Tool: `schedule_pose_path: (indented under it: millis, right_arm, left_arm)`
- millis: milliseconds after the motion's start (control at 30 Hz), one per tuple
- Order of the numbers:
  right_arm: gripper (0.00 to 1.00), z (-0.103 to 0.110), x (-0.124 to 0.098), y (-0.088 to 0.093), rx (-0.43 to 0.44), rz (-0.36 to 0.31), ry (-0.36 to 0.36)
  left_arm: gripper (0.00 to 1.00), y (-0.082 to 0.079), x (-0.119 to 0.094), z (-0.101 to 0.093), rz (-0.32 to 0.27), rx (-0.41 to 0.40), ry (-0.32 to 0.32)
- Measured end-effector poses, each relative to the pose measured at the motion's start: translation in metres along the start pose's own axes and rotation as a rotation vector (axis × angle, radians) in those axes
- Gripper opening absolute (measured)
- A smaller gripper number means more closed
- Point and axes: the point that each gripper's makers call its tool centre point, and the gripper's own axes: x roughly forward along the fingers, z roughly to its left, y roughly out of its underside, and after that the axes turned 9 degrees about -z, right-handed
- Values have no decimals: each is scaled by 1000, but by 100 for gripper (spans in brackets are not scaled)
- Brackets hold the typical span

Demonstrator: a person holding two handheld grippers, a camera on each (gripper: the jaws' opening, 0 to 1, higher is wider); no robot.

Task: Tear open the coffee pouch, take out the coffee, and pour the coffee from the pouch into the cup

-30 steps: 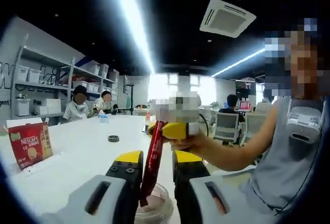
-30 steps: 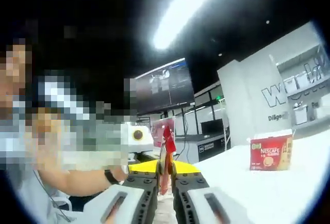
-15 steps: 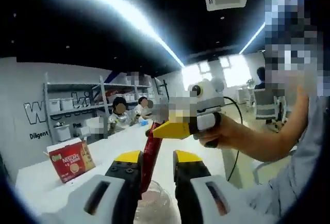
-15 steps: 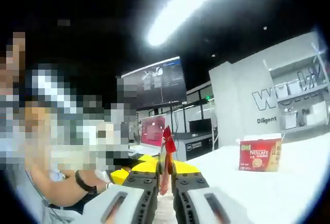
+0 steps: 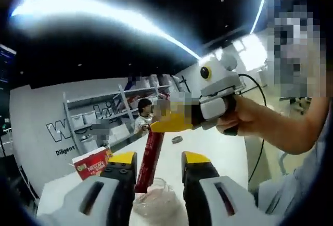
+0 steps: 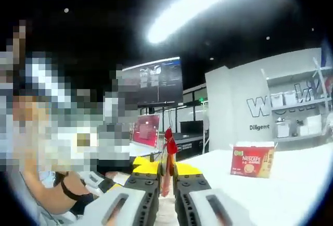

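Now the left gripper (image 5: 156,176) has let go of the red coffee stick pouch (image 5: 150,158): its jaws stand parted, clear of the pouch, against half a second ago. The right gripper (image 5: 171,123) alone pinches the pouch, lower end over the clear cup (image 5: 155,205), so pouring looks underway. Beyond the cup stands the Nescafé box (image 5: 92,163). The right gripper view adds a wall screen (image 6: 151,83).

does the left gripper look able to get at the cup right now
Probably yes. In the left gripper view the clear cup sits on the white table just beyond the open left gripper. Only the red coffee pouch, held by the right gripper, hangs over its mouth.
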Motion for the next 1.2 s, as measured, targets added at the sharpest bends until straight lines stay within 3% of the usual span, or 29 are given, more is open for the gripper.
schedule_pose_path:
  millis: [167,367,767,967,1033,1167,1200]
  right_arm:
    - [10,3,-1,0,-26,6,23]
    - [10,9,2,-4,-69,17,43]
    - [10,13,2,2,-74,36,64]
    - [10,9,-2,-1,-51,7,64]
    - [10,6,-4,-2,-2,-13,53]
    - [10,1,-3,-2,22,-21,26]
    - [10,0,-2,-2,24,-17,22]
  left_arm:
    - [36,-2,-3,1,10,101,-56]
    - [37,3,4,-10,47,185,-55]
    - [39,7,1,-13,53,162,-42]
    - [37,11,-11,-1,-10,7,-12]
    - [37,16,-16,14,-34,-66,38]
    - [35,16,-18,24,-53,-163,148]
    - [35,18,-17,29,-22,-223,246]
